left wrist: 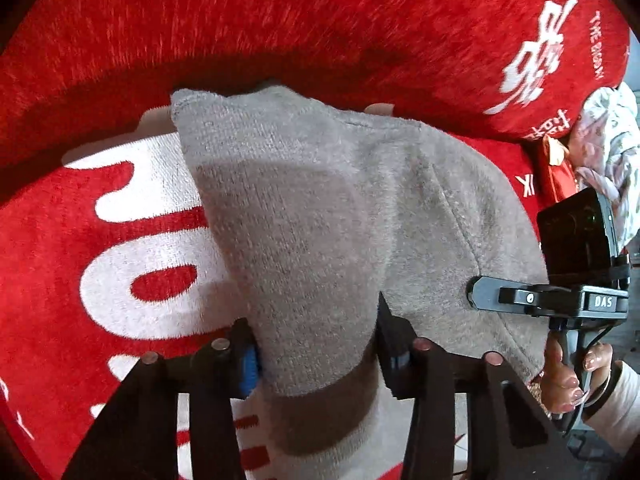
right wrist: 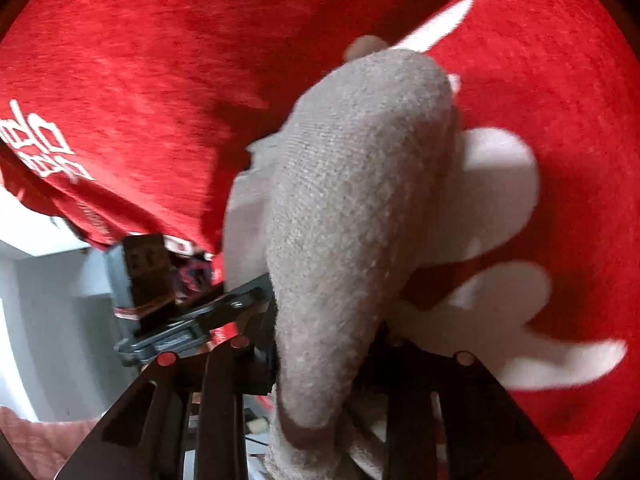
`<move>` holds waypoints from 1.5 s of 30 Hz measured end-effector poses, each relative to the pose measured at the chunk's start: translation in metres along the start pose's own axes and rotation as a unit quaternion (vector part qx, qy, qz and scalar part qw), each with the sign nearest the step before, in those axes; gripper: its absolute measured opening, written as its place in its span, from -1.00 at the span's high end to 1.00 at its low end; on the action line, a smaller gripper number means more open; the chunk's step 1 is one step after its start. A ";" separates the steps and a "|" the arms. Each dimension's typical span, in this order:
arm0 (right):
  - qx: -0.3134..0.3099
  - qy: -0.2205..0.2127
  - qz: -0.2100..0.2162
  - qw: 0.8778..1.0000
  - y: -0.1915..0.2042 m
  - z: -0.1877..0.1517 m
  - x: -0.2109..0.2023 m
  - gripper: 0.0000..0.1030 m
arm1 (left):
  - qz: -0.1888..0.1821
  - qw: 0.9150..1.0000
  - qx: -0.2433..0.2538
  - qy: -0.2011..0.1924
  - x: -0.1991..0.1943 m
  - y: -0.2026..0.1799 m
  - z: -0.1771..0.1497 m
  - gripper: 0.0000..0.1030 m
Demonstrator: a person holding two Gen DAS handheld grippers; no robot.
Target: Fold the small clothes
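At the centre of your left wrist view, the grey sock point(left wrist: 320, 216) hangs draped over the red blanket point(left wrist: 100, 240), its cuff end up toward 11 o'clock and its lower end dropping to 6 o'clock, where your left gripper point(left wrist: 316, 360) has it: the two fingers sit on either side of the fabric, the blue pad point(left wrist: 249, 364) pressed against its left edge, so the tongs are clenched on the sock. At 3 o'clock in that view your right gripper point(left wrist: 560, 300) reaches in from the side, its tip touching the sock's right edge, and your right hand point(left wrist: 572, 376) wraps its handle at 4 o'clock. In the right wrist view the same sock point(right wrist: 352, 220) rises from 6 o'clock to 12 o'clock, bunched and rounded, running down between the fingers of the right gripper point(right wrist: 320, 360); the fabric fills the gap, so those tongs are grasping it too, though the view is blurred. The left gripper point(right wrist: 192, 320) shows at 9 o'clock there, just beside the sock. A red cushion point(left wrist: 360, 20) with white lettering runs across 12 o'clock behind the blanket. At 2 o'clock in the left view a pale patterned cloth point(left wrist: 608, 140) lies bunched beside the cushion. No box, basket or other container can be made out in either view.
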State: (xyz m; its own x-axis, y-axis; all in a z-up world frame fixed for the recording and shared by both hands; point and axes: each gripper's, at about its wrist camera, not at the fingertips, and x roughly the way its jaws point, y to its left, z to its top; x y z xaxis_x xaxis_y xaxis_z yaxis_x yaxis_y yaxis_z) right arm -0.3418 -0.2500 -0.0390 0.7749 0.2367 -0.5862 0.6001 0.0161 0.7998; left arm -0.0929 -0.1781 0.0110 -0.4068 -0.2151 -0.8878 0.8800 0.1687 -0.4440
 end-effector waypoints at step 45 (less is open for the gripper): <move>-0.046 0.058 -0.190 0.979 0.065 -0.096 0.088 0.31 | 0.084 0.995 -0.059 -0.009 -0.075 0.088 -0.171 0.05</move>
State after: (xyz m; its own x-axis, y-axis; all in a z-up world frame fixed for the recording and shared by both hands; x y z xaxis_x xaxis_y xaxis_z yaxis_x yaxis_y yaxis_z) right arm -0.2533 -0.1348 -0.0260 0.4685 0.3060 -0.8288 0.8155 0.2111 0.5389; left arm -0.0270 0.0170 0.0181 -0.2511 -0.1904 -0.9490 0.8997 0.3157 -0.3014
